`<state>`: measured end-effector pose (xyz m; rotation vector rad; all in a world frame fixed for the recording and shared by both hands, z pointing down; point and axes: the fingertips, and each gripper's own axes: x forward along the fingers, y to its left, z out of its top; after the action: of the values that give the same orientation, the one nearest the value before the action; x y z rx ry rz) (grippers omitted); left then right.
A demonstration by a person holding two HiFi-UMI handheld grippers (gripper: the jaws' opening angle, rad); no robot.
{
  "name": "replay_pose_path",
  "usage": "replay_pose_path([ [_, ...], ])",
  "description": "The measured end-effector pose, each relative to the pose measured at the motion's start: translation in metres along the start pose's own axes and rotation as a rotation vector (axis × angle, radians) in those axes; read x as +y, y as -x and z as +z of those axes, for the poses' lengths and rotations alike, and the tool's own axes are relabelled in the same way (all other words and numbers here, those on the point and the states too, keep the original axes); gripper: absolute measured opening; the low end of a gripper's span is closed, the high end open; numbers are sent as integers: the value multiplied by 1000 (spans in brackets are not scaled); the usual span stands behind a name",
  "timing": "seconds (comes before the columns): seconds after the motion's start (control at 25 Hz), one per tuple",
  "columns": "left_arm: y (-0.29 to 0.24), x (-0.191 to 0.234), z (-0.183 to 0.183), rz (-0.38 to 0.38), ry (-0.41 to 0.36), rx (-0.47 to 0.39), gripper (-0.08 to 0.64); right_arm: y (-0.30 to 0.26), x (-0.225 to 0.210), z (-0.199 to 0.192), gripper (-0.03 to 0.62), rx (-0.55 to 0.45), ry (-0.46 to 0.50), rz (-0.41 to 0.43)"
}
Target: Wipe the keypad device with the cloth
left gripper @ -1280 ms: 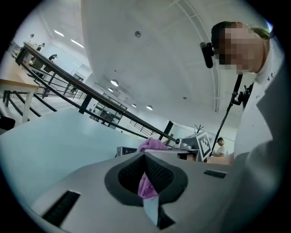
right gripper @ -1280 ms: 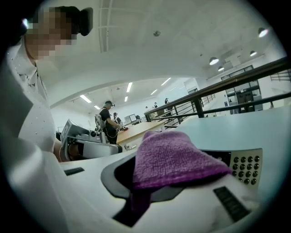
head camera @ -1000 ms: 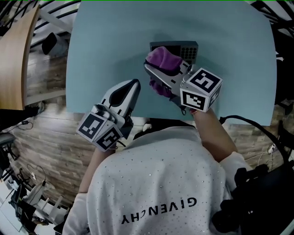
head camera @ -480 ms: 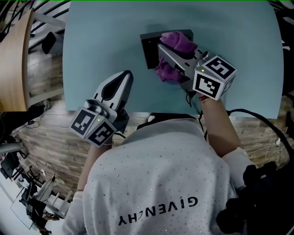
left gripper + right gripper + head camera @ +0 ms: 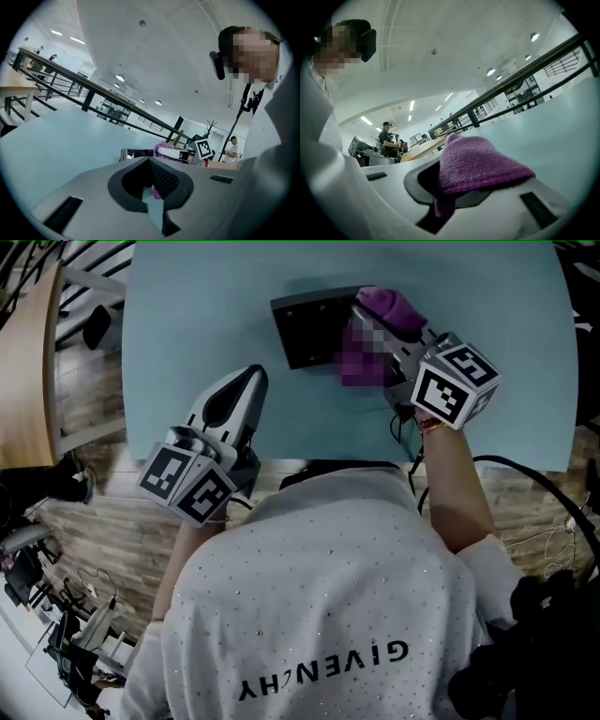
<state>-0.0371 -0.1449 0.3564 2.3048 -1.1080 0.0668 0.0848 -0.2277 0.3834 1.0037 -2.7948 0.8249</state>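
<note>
- The right gripper (image 5: pixel 392 321) reaches over the far part of the light blue table (image 5: pixel 187 324), and its fingers are clamped on a purple cloth (image 5: pixel 388 306).
- In the right gripper view the cloth bulges out over the top of the closed fingers in a thick fold, with a thinner strip pinched down in the slot between them.
- The keypad device (image 5: pixel 307 329), a dark flat box, lies on the table near its far edge and is turned at a slight angle.
- The cloth sits at the device's right end and covers that edge. Its lower part is blurred in the head view, so I cannot tell how much of it presses on the device.
- The right gripper's marker cube (image 5: pixel 457 382) is toward the person, off the device's right side.
- The left gripper (image 5: pixel 251 379) is over the near edge of the table, left of the device and well apart from it.
- Its fingers are closed against each other. A small pink sliver shows in the slot between them, and I cannot tell what it is.
- The left gripper view looks across the table to the device, with the cloth on it.
- The left marker cube (image 5: pixel 187 486) hangs past the table edge, above a wooden floor (image 5: pixel 94 531).
</note>
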Motion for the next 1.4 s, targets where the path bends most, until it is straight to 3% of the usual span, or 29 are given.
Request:
replay_pose_path([
  [0.16, 3, 3, 7, 41, -8, -18, 0, 2, 7, 5, 40, -7, 23, 11],
  [0.4, 19, 27, 15, 174, 57, -78, 0, -36, 67, -4, 40, 77, 130, 180],
  [0.52, 27, 38, 17, 191, 70, -94, 0, -66, 96, -20, 40, 125, 120, 257],
  [0.68, 35, 36, 14, 184, 75, -95, 0, -82, 118, -42, 40, 169, 138, 287],
  [0.92, 37, 33, 12, 174, 77, -96, 0, -81, 95, -58, 40, 209, 119, 210],
  [1.4, 18, 32, 5, 111, 89, -85, 0, -54, 46, -52, 40, 181, 68, 68],
])
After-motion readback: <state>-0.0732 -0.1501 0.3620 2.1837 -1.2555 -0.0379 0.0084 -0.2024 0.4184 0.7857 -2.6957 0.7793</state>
